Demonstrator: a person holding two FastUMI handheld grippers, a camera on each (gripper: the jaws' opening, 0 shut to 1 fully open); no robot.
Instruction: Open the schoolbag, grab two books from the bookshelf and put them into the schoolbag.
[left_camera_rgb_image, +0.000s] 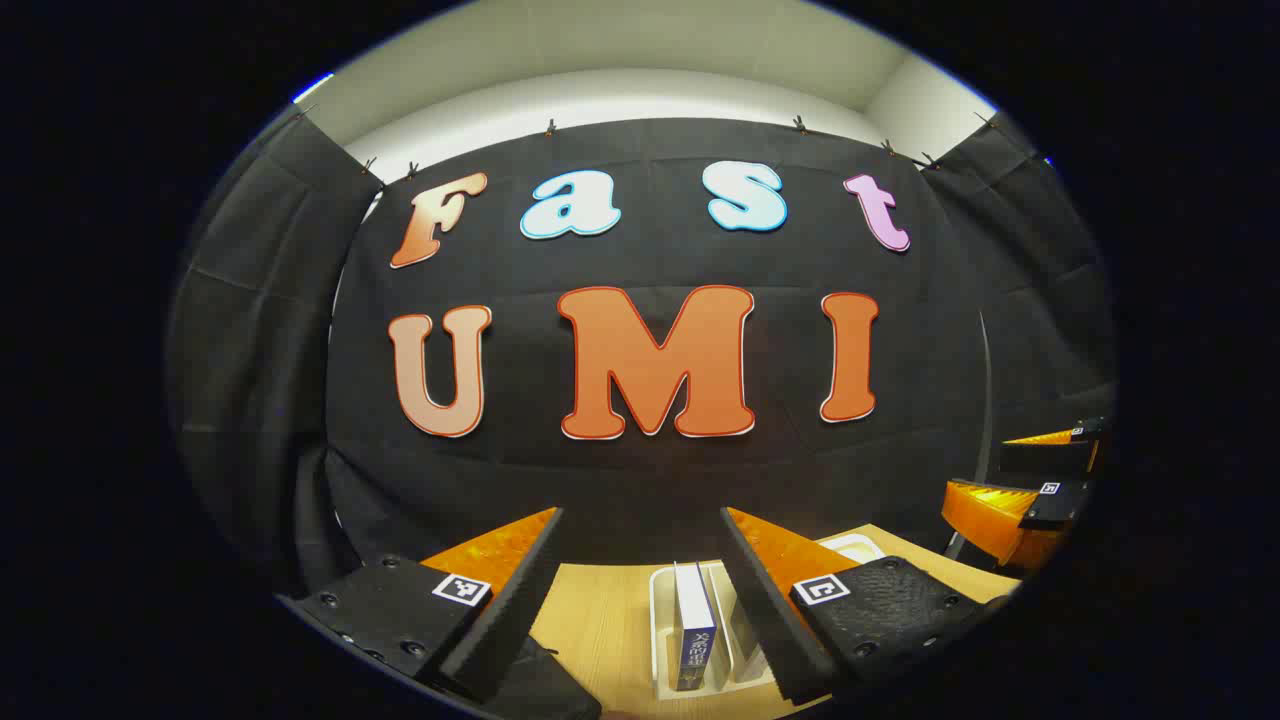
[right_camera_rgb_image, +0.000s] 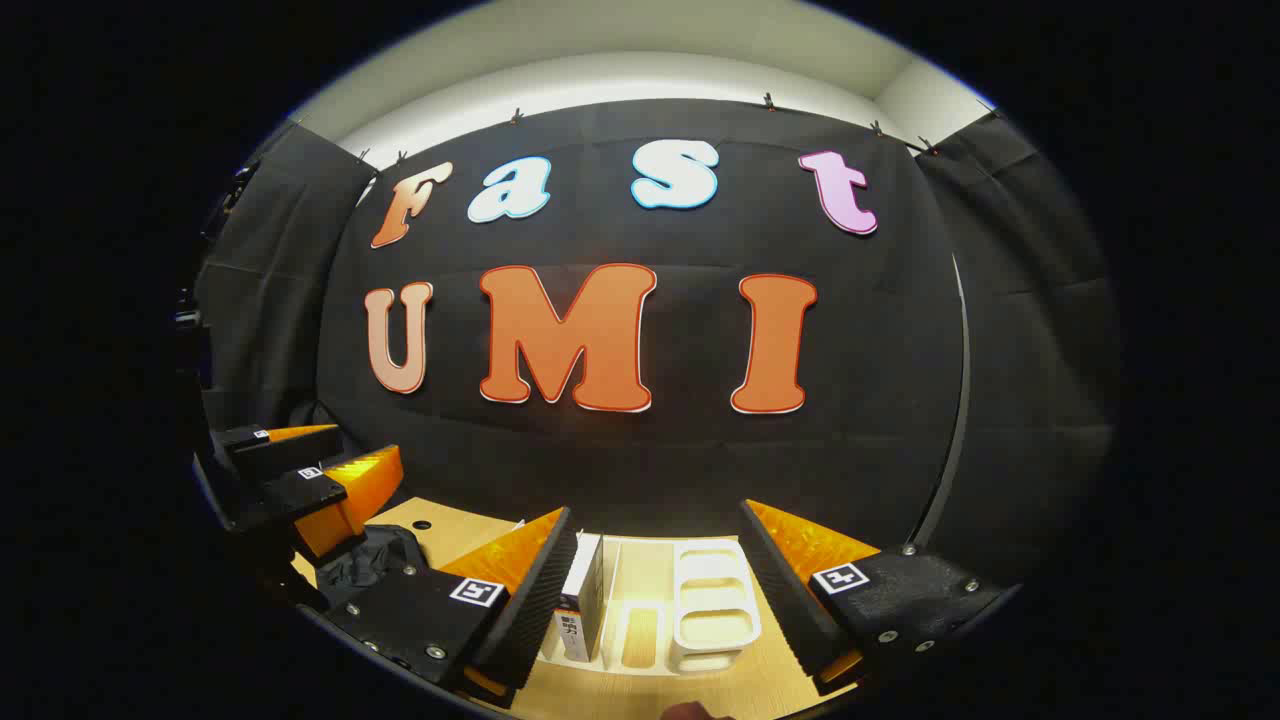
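Orange-backed, with black ribbed pads, the two fingers of my left gripper (left_camera_rgb_image: 640, 590) stand wide apart and grip nothing. Between them, in the left gripper view, lies the light wooden tabletop (left_camera_rgb_image: 600, 620), and on it the white plastic slotted bookshelf (left_camera_rgb_image: 662, 610) with one upright book with white pages and a dark blue spine (left_camera_rgb_image: 695, 630) in it. At the lower edge, just beside the left finger, sits a black fabric schoolbag (left_camera_rgb_image: 540, 680), seen only in part; whether it is zipped I cannot tell. My right gripper (right_camera_rgb_image: 655, 590) is likewise spread wide and holds nothing. In the right gripper view the same bookshelf (right_camera_rgb_image: 710, 590) shows between its fingers, with an upright book (right_camera_rgb_image: 583, 600) standing close beside the left pad; whether pad and book touch I cannot tell. The bag (right_camera_rgb_image: 375, 560) lies to the left on the table (right_camera_rgb_image: 440, 525), under the other gripper, which hangs above it with jaws parted.
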